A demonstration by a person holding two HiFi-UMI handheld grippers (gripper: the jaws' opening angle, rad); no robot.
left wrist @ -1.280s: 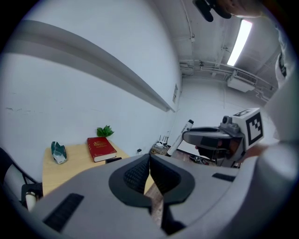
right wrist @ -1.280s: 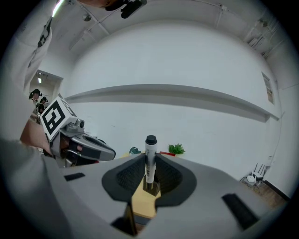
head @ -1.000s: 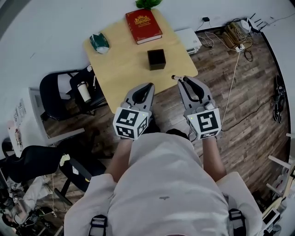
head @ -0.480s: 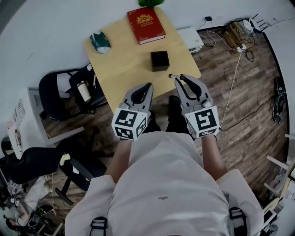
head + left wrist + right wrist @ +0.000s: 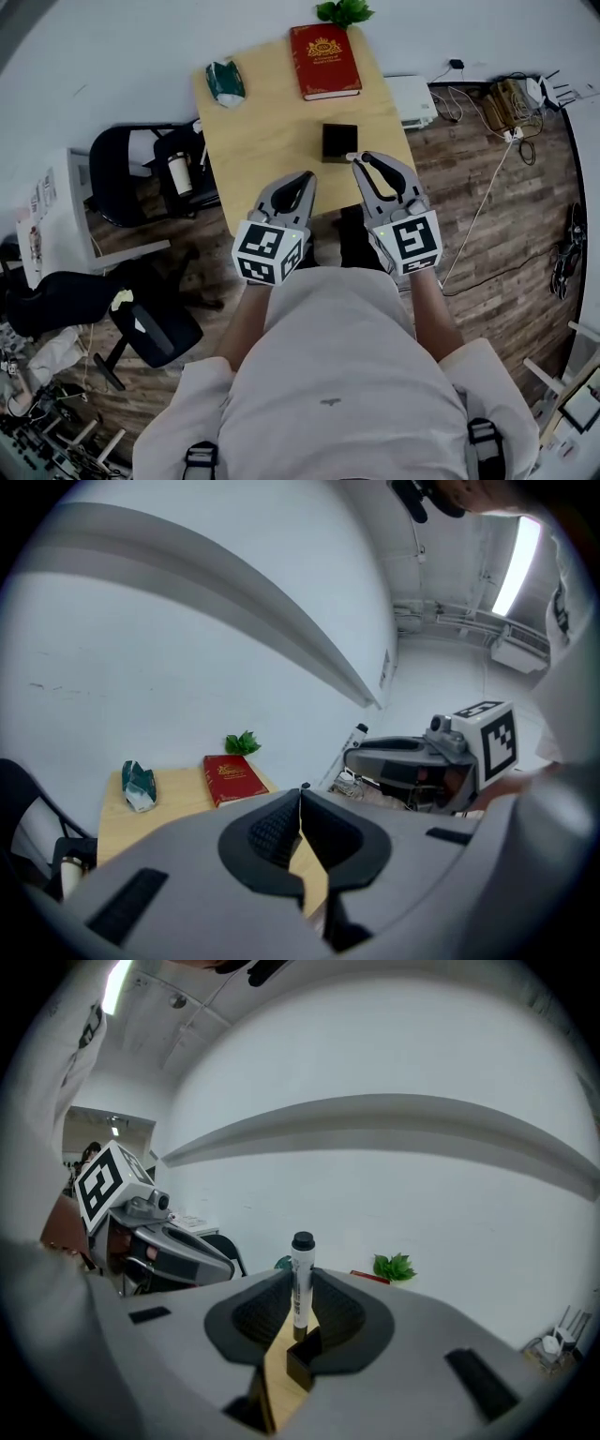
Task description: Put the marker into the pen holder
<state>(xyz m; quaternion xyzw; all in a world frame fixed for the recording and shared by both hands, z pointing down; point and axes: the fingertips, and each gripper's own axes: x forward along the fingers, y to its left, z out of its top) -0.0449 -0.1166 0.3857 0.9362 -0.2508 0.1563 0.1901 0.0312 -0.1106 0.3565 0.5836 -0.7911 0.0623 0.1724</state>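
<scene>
We see a light wooden worktop [image 5: 272, 131] next to the white wall. A red book [image 5: 324, 61] lies at its far side. A green and white pack [image 5: 225, 81] lies at the far left corner. A pen holder [image 5: 339, 143] (a small black square box) stands nearer to us. A green plant [image 5: 344, 12] peeks up just behind the book.

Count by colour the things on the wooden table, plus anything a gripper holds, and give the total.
Red: 1, the book
Black: 1, the pen holder
Green: 2, the plant at the far edge and the packet
White with a black cap: 1, the marker held by the right gripper
Total: 5
</scene>
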